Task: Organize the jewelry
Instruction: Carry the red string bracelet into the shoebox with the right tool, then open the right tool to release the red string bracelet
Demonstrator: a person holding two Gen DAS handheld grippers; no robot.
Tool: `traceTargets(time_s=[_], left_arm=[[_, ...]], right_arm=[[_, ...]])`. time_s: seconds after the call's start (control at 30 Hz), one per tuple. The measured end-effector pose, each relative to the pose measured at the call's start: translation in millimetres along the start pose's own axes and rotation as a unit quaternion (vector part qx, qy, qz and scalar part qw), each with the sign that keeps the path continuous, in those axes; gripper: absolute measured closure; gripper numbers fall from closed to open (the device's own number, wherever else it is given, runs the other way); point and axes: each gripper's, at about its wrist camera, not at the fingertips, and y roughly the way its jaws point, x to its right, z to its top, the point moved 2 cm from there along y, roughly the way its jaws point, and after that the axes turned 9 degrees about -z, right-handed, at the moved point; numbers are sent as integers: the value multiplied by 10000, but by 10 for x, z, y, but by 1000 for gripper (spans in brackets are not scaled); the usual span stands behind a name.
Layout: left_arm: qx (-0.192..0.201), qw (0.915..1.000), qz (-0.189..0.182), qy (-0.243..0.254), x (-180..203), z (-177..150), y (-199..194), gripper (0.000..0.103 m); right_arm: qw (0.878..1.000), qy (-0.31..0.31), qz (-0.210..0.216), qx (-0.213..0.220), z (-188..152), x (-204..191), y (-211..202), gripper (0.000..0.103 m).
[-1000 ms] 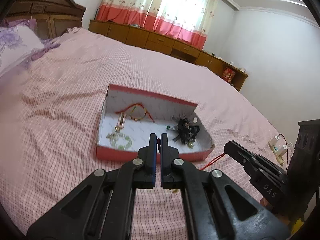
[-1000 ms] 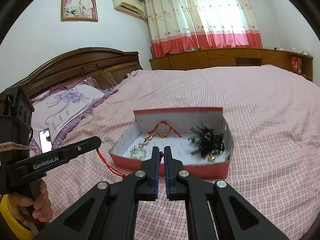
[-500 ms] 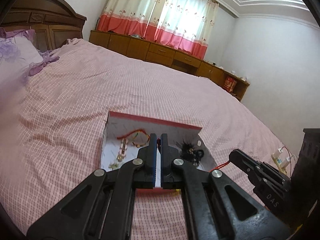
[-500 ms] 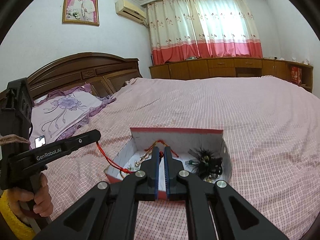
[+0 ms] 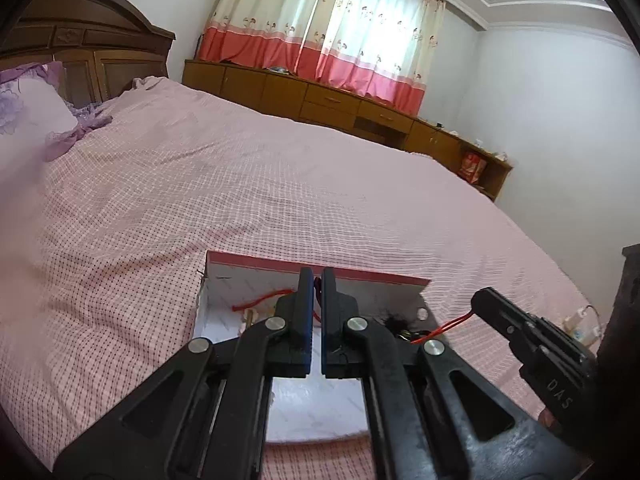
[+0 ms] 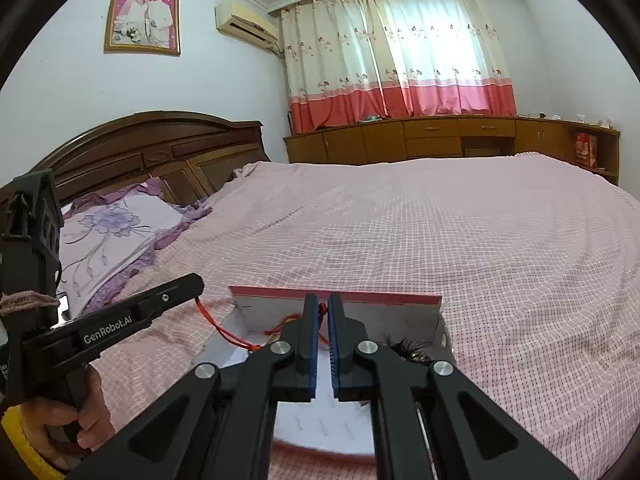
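Pinching opposite ends of one thin red cord [image 6: 224, 330], the left gripper [image 5: 316, 280] and right gripper [image 6: 323, 306] are both clamped nearly closed on it, probably stretching it straight. Right below them sits the shallow red-edged cardboard box [image 5: 360, 276] holding a black feathery ornament [image 6: 412, 350].

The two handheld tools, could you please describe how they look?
Both are matte black plastic with scissor-like linkage arms, silver rivets and blue-padded fingers. The left tool shows white "GenRobot.AI" lettering along its side in the right wrist view; the right tool shows "DAS" in the left wrist view. The hand gripping the left tool's handle wears a yellow cuff.
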Motion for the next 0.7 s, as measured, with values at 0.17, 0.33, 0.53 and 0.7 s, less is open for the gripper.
traceTargets(time_s=[0.17,0.33,0.53,0.7], left_arm=[[-35,9997,-13,-232,-99,-37,187,103],[-269,9993,153,-199,-189,-143,420,103],[-492,9975,359,-369,-367,-316,656,103],[-706,9943,569,-569,-503,-436,828,103]], right_arm=[[9998,93,-146,-136,-56,103,249,97],[9988,184,-248,-384,-198,181,524,97],[9959,323,-429,-725,-425,249,854,97],[9937,296,-531,-942,-550,286,1064,97]])
